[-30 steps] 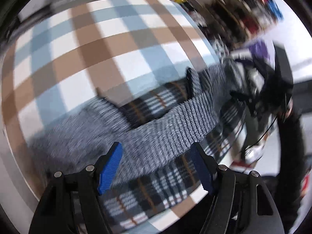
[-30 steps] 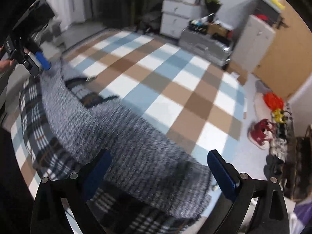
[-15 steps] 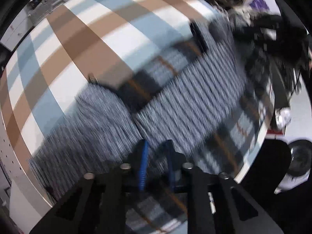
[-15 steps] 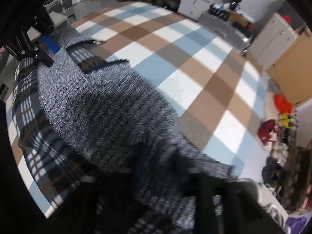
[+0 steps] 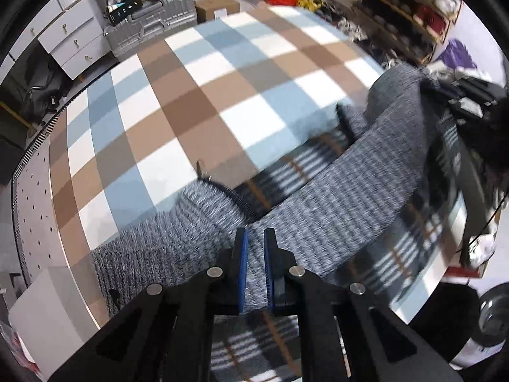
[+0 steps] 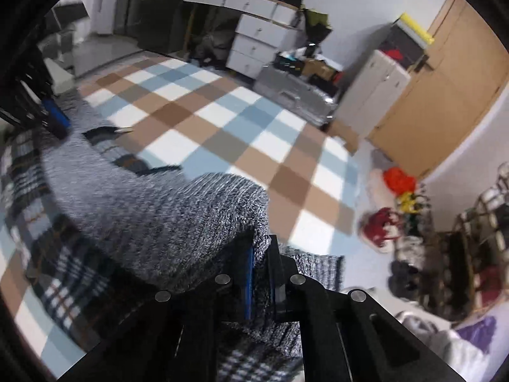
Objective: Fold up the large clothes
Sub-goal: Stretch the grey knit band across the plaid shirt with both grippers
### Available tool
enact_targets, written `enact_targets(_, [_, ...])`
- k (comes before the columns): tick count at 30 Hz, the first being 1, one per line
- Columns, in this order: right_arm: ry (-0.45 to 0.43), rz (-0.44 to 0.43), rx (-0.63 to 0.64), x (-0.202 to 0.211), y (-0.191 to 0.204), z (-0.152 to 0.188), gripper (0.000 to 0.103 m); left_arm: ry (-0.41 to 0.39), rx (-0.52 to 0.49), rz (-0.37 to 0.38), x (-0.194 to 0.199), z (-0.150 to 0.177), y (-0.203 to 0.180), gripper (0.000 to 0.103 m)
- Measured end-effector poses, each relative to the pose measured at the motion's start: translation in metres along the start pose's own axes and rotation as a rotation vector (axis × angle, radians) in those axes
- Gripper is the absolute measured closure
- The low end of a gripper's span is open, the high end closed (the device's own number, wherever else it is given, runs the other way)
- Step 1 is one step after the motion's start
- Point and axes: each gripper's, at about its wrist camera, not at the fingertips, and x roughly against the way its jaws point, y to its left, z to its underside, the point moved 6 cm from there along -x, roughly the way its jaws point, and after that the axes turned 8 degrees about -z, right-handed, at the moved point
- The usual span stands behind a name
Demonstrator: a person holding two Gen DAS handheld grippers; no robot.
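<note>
On the checked brown, blue and white carpet (image 5: 203,95), you see a grey marled knit garment with a dark plaid lining (image 5: 350,203) spread across the floor, its knit side raised in a fold and the plaid side exposed below it. Your left gripper (image 5: 254,238) has its blue-padded fingers (image 5: 242,254) close together, clamped on a ridge of the grey knit near one edge of the garment. Your right gripper (image 6: 261,248) is likewise closed, its fingers (image 6: 249,267) pinching the knit at the opposite end, where the fabric bunches over the tips. In the right wrist view, the left gripper appears at the far left, on the garment. A white chest of drawers (image 5: 71,39) and a silver ribbed suitcase (image 5: 152,28) stand beyond the carpet. A wooden shoe rack (image 5: 410,9) lines the far side.
</note>
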Motion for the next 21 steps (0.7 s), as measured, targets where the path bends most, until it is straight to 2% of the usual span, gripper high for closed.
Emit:
enact_targets(2, [0.002,0.036,-0.025,-0.01,-0.009,-0.006,0.097,-0.025,0.024,-0.009,0.004,0.001,0.0,0.098])
enact_targets(5, [0.11,0.061,-0.097,-0.051,-0.022,0.003,0.096,-0.041,0.033,-0.015,0.005,0.001,-0.001,0.098])
enact_targets(6, [0.174,0.041,-0.113,-0.068,-0.022,0.011,0.096,-0.04,0.035,-0.015,0.002,0.0,-0.001,0.098])
enact_targets(9, [0.144,0.082,-0.12,-0.071,-0.016,0.012,0.091,-0.015,0.042,-0.015,0.002,0.014,0.002,0.098])
enact_targets(10, [0.147,0.089,-0.121,-0.069,-0.015,0.012,0.084,-0.006,0.05,-0.02,0.002,0.019,0.003,0.098])
enact_targets(12, [0.131,0.083,-0.166,-0.052,-0.018,0.012,0.06,-0.002,0.082,0.006,0.008,0.03,0.004,0.098])
enact_targets(13, [0.101,0.046,-0.204,-0.039,-0.019,0.012,0.034,-0.008,0.099,0.027,0.012,0.034,0.003,0.098])
enact_targets(14, [0.062,0.011,-0.244,-0.024,-0.021,0.012,0.014,-0.016,0.12,0.058,0.019,0.038,0.001,0.098])
enact_targets(15, [0.022,-0.012,-0.28,-0.008,-0.021,0.012,0.011,-0.022,0.138,0.089,0.024,0.042,-0.003,0.098])
enact_targets(17, [-0.051,-0.076,-0.319,0.022,-0.015,0.01,0.011,-0.052,0.164,0.176,0.035,0.05,-0.017,0.095])
enact_targets(19, [-0.121,-0.192,-0.337,0.053,0.004,0.01,0.005,-0.086,0.174,0.209,0.039,0.059,-0.03,0.08])
enact_targets(20, [-0.122,-0.24,-0.333,0.059,0.018,0.01,0.0,-0.097,0.183,0.202,0.036,0.061,-0.033,0.064])
enact_targets(21, [-0.102,-0.28,-0.31,0.06,0.034,0.01,0.0,-0.1,0.211,0.168,0.03,0.065,-0.033,0.056])
